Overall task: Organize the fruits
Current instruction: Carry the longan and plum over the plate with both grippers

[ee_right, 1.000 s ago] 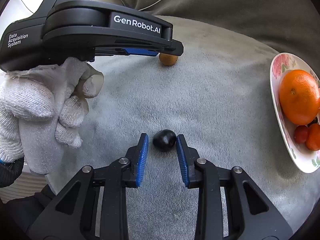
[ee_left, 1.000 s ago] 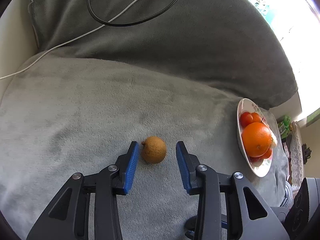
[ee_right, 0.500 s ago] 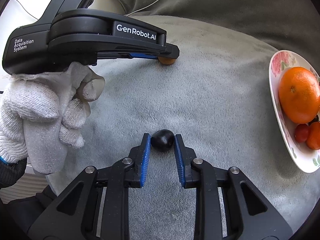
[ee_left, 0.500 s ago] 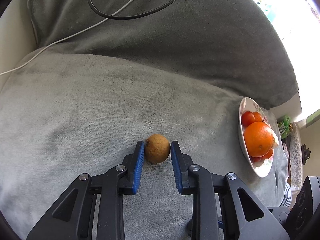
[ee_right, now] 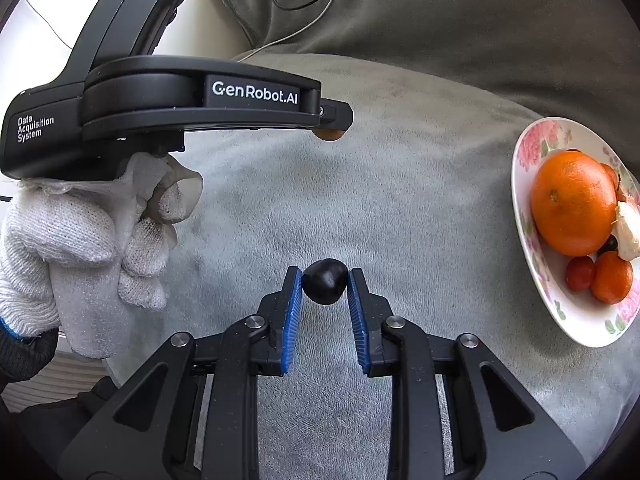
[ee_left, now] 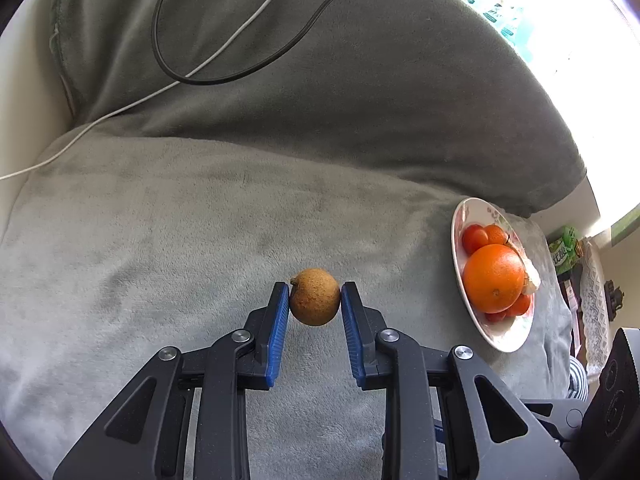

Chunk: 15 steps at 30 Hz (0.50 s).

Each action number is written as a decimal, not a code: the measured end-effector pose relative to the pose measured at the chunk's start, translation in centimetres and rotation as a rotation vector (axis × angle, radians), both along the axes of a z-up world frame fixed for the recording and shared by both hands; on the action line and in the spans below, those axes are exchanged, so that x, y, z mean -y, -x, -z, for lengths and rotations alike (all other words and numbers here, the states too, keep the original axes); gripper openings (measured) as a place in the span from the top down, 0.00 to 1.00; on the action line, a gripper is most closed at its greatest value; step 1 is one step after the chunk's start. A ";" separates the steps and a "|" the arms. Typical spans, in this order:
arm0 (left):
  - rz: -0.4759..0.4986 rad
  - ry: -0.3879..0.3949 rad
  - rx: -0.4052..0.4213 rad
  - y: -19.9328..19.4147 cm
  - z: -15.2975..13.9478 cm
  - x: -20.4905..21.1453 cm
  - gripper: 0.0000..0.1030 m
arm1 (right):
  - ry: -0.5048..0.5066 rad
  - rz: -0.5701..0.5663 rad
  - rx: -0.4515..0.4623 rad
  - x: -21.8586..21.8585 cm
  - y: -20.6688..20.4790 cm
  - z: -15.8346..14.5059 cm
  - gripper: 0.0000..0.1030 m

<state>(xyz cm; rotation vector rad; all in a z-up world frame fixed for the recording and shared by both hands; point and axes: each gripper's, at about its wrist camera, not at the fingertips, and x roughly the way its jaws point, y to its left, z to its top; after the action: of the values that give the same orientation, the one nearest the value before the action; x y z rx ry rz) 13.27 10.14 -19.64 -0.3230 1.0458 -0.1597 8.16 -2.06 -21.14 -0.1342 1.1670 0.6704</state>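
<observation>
My left gripper point(ee_left: 315, 298) is shut on a small round brown fruit point(ee_left: 315, 297), its blue pads pressing both sides just above the grey blanket point(ee_left: 180, 240). In the right wrist view my right gripper point(ee_right: 324, 285) is shut on a small glossy black fruit point(ee_right: 324, 282). A flowered white plate point(ee_right: 532, 264) lies to the right, holding a large orange point(ee_right: 572, 202), small red and orange tomatoes point(ee_right: 610, 278) and a pale garlic-like piece point(ee_right: 628, 232). The same plate point(ee_left: 457, 236) and orange point(ee_left: 494, 278) show at the right of the left wrist view.
A gloved hand point(ee_right: 80, 248) holds the left gripper's black body point(ee_right: 180, 104) at the left of the right wrist view. A black cable point(ee_left: 224, 76) and a white cable point(ee_left: 132, 104) lie over the dark grey cushion point(ee_left: 360, 100) behind. Cluttered shelves stand at the far right point(ee_left: 588, 276).
Both grippers have closed onto their fruits: the left on the brown fruit, the right on the black one. The right gripper has lifted slightly with the black fruit.
</observation>
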 end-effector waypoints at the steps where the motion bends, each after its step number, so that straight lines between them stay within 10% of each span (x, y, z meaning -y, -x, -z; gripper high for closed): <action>1: 0.000 0.003 0.004 0.0 -0.3 0.1 0.76 | -0.004 0.003 0.002 0.3 -0.3 -0.2 0.76; 15: 0.056 -0.006 0.038 0.1 -3.3 4.2 0.76 | -0.038 0.052 0.034 3.9 0.0 -2.7 0.76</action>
<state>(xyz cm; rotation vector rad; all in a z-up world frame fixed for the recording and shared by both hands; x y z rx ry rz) 13.19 5.93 -16.36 -0.2838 1.0182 -0.2123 8.12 -5.94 -18.40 -0.0821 1.1213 0.6417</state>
